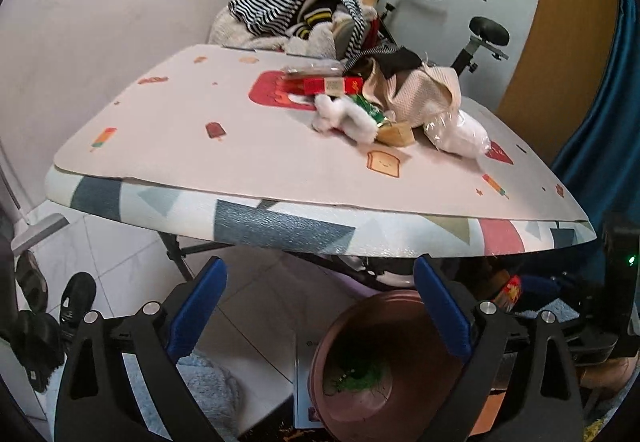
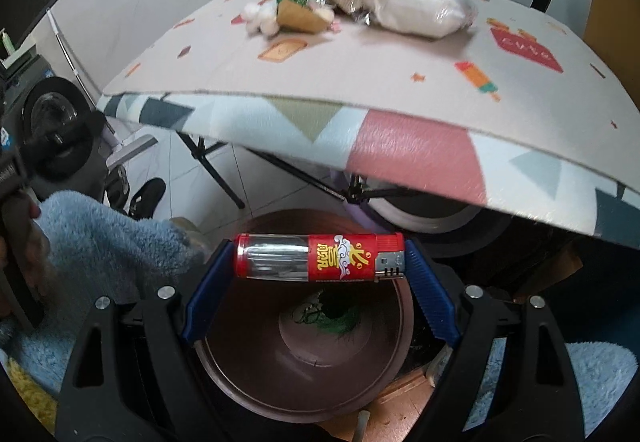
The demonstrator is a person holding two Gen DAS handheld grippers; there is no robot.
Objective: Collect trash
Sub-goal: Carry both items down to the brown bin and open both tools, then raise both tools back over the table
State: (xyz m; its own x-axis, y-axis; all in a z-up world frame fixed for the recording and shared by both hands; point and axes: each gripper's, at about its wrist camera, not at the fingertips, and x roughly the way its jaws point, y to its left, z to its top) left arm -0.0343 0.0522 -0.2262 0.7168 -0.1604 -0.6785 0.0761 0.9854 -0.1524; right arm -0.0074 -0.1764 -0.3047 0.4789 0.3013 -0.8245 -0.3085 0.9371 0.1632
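Here the right gripper (image 2: 320, 266) clamps a red cylindrical lighter (image 2: 319, 257) end to end, crosswise, directly above the round brown plastic bin (image 2: 304, 394); the step is disposal, and the next move calls for parting the fingers. The bin holds green scraps (image 2: 340, 324). The left gripper (image 1: 320, 306) hangs spread and empty beside that bin (image 1: 360, 406).

You are looking at a red lighter (image 2: 319, 257) carrying gold characters, white clouds and a clear silvery section. The fingers (image 2: 208, 294) gripping it are showing blue pads on black frames. The bin (image 2: 256, 394) beneath is showing reddish brown. The table mat (image 1: 248, 145) is showing pale pink with popsicle and toast prints, over a cloth (image 1: 280, 226) of grey, blue, olive and pink triangles.
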